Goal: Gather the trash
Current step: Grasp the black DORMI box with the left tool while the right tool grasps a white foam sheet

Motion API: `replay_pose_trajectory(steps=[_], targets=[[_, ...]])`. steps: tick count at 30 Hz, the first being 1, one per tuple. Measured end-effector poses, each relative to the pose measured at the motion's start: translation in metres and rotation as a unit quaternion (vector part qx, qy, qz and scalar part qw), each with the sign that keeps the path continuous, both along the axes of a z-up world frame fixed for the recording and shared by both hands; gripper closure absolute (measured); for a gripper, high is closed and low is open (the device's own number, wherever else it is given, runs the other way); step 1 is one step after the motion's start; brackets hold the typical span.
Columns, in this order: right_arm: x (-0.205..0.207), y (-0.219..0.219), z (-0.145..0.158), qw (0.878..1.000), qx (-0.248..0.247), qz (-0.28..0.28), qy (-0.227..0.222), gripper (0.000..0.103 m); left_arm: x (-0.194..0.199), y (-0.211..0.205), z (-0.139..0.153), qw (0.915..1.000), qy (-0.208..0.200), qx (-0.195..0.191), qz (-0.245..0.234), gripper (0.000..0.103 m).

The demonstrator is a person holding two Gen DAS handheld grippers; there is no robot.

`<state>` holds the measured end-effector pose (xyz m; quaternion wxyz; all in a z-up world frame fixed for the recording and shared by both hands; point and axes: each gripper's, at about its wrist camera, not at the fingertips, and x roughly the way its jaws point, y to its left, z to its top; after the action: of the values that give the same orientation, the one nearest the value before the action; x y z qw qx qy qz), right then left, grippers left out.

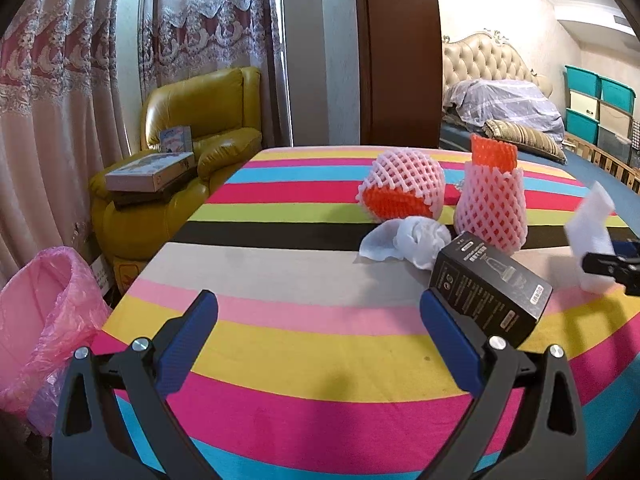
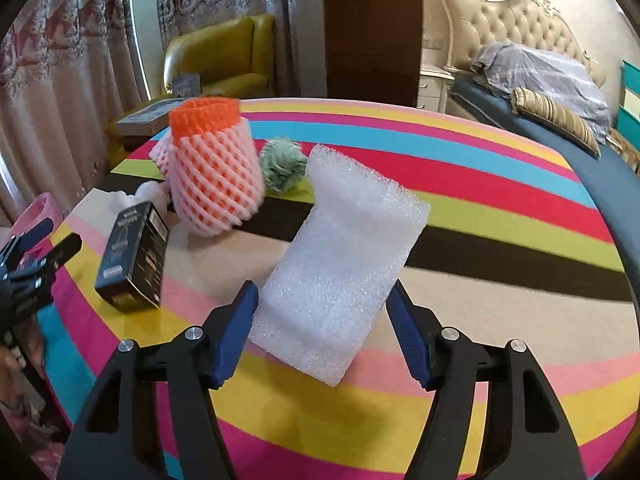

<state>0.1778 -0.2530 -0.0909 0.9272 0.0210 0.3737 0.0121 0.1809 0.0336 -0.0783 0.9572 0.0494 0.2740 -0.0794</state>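
Right wrist view: our right gripper [image 2: 320, 328] has the white foam sheet [image 2: 340, 264] between its fingers at frame centre, jaws part-open and flanking it; we can't tell whether the pads actually pinch it. Left wrist view: left gripper [image 1: 320, 312] is wide open and empty, its right finger just beside the black box [image 1: 488, 292]. Foam nets [image 1: 404, 186], tissue [image 1: 404, 242] and a green wad [image 2: 282, 170] sit mid-table [image 1: 280, 340]; the pink bin bag [image 1: 44, 320] hangs at lower left. Risks: foam is light and springy, so a shallow grip could let it slip; the left finger could nudge the box. Box lettering is unreadable.
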Motion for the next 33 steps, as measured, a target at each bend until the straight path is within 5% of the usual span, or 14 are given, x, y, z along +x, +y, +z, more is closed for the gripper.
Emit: replay_pose_trajectory(steps=[10,15,20,25,29,33], targets=[[-0.006,-0.031,-0.002,0.998,0.054,-0.038,0.0,0.04,-0.015,-0.039,0.009,0.9973,0.03,-0.054,-0.04,0.005],[-0.007,-0.028,0.001,0.998,0.04,-0.039,-0.009,0.04,-0.022,-0.081,0.009,0.9948,0.044,-0.055,-0.073,0.005],[-0.01,-0.03,0.002,0.998,0.048,-0.04,-0.017,0.04,-0.007,-0.106,-0.005,0.9963,0.072,-0.027,-0.039,0.006],[-0.009,-0.028,0.003,0.998,0.048,-0.033,-0.018,0.04,0.011,-0.108,-0.011,0.9937,0.108,-0.028,-0.01,0.018],[-0.01,-0.029,0.003,0.998,0.051,-0.033,-0.018,0.04,0.011,-0.112,-0.01,0.9938,0.106,-0.005,-0.034,0.051],[-0.01,-0.028,0.003,0.998,0.048,-0.033,-0.02,0.04,-0.001,-0.106,-0.006,0.9954,0.082,-0.005,-0.05,0.065]])
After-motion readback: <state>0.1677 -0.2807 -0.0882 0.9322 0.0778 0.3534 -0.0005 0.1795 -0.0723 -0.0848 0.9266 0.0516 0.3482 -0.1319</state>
